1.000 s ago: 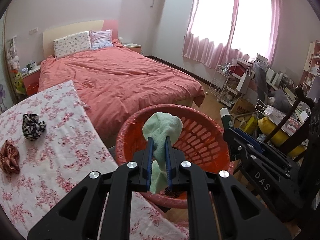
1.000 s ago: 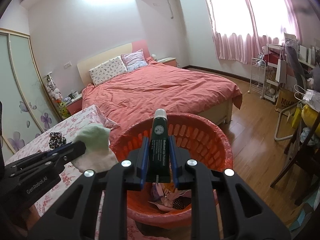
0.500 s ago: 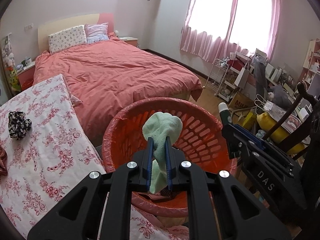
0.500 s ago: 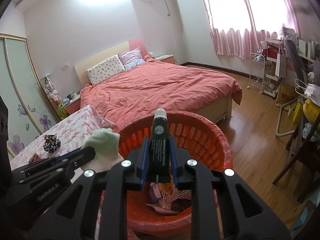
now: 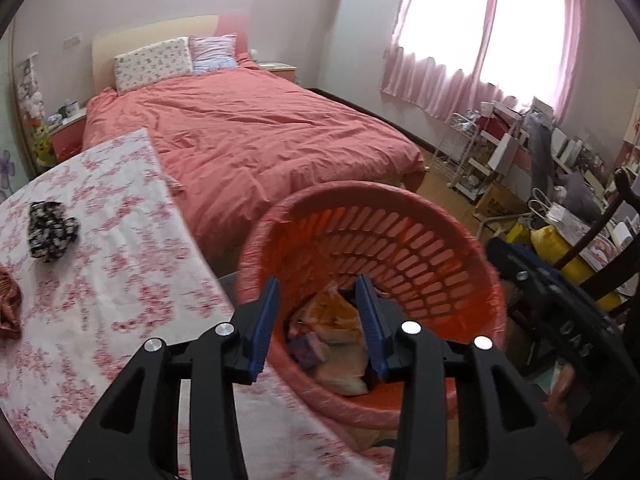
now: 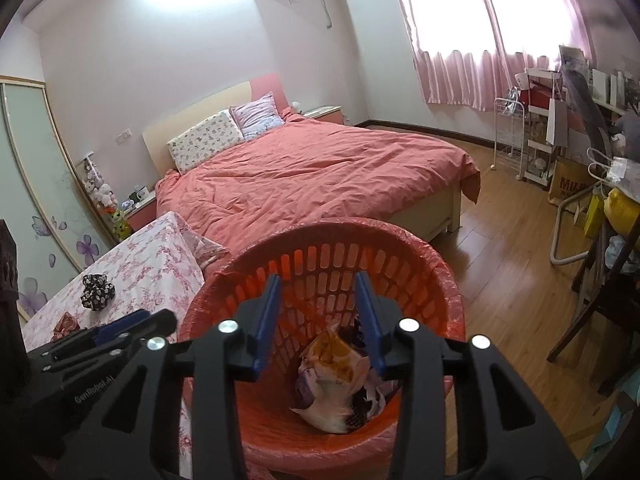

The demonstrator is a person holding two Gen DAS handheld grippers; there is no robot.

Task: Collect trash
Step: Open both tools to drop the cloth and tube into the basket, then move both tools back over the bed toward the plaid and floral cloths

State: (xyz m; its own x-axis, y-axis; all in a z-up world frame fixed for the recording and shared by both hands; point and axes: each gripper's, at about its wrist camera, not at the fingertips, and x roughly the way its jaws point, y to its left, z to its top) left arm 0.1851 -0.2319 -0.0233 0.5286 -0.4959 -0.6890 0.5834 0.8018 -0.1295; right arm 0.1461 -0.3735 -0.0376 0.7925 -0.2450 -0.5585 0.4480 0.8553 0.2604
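Observation:
A red slotted basket (image 5: 420,248) (image 6: 340,228) with a clear liner stands beside the table, right under both grippers. Crumpled wrappers and paper (image 5: 336,320) (image 6: 332,376) lie on its bottom. My left gripper (image 5: 318,284) hangs over the basket's near rim; its jaws are opening and nothing is between the blue pads. My right gripper (image 6: 318,280) is above the basket's mouth, also opening and empty. I cannot pick out the green cloth or the dark tube among the trash.
A table with a floral cloth (image 5: 120,260) lies to the left and carries a black patterned scrunchie (image 5: 50,232) and a brown one (image 5: 8,304). Beyond the basket is a bed with a coral cover (image 6: 320,168). A dark chair (image 6: 600,292) and cluttered shelves stand on the right.
Both grippers have opened over the basket. The green cloth has left the left jaws and the dark tube has left the right jaws; neither is between the pads now.

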